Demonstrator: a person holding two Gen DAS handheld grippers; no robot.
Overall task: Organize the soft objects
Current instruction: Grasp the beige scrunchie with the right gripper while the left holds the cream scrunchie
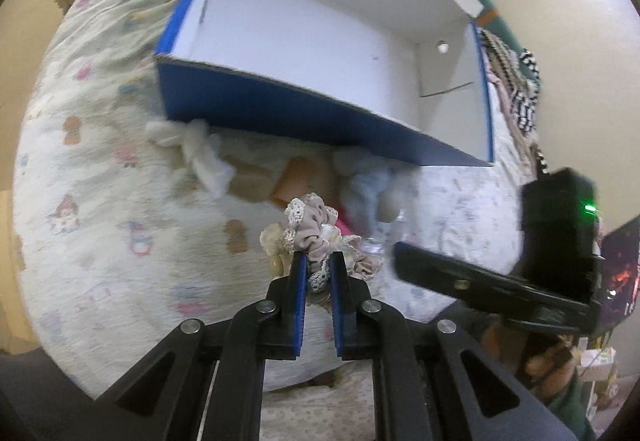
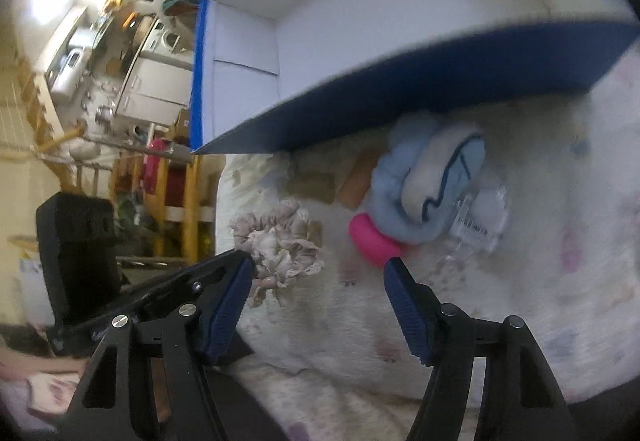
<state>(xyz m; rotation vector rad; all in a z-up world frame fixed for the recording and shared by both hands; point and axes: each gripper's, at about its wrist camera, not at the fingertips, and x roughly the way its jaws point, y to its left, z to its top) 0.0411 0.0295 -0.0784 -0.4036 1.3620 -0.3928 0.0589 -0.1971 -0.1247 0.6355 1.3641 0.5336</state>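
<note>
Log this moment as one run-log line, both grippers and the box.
left gripper: shut on lace scrunchie | right gripper: open, nothing held | blue box: nothing visible inside

Pink ring (image 2: 370, 241) beside blue sock bundle (image 2: 424, 181)

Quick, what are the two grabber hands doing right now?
Left gripper: shut on the frilly beige scrunchie.
Right gripper: open, nothing between its fingers, pointing at the pink ring on the bedsheet.
</note>
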